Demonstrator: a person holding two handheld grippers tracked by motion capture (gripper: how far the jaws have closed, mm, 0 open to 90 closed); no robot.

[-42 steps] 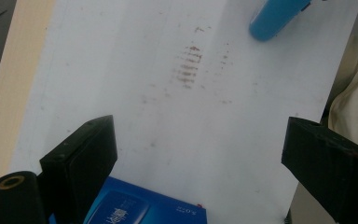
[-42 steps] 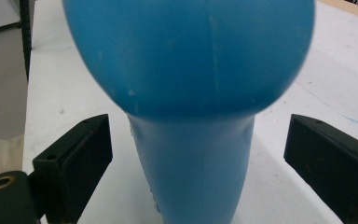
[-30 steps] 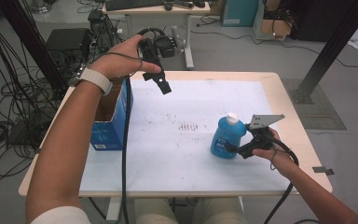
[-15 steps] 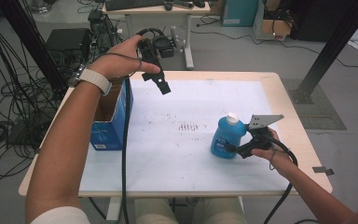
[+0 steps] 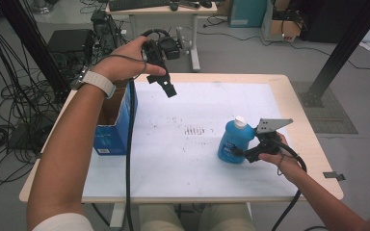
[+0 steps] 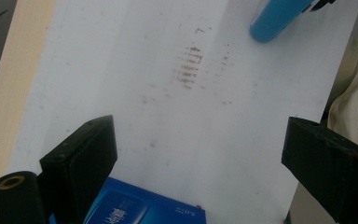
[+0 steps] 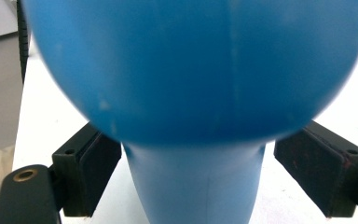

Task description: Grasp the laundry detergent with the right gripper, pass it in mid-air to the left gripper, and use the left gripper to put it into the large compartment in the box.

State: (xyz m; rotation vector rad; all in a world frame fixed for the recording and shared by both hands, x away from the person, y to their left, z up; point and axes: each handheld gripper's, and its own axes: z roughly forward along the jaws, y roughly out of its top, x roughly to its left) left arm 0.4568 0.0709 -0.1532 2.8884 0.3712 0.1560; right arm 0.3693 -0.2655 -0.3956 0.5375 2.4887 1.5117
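High view first: the blue plastic bottle with a white cap [image 5: 233, 142] stands upright on the white sheet covering the pale wooden table [image 5: 289, 86], right of the frame's centre. The right gripper [image 5: 241, 153] comes at it level from the right, its jaws astride the bottle's lower body, a placement that suits lifting the bottle without tipping it. Those jaws have just been closing with the bottle between them. The left gripper [image 5: 167, 89] hangs in the air at upper centre-left, above the table's far edge and pointing down, apparently parked out of the way beside the open blue cardboard box [image 5: 115, 126] at the table's left edge, which looks like a likely home for the bottle.

Left gripper view: the two black jaws stand wide apart with nothing between them but the stained white sheet [image 6: 177, 102]. A corner of the blue box [image 6: 144, 210] sits at the bottom edge, and the bottle [image 6: 275, 18] lies far off at the upper right, so this gripper has no part in the grasp yet.

Right gripper view: the bottle [image 7: 191, 74] swells across the upper frame, narrowing downward between the jaws. Gaps show between both pads and the plastic, so the grip is not yet made; the jaws are apart around it.
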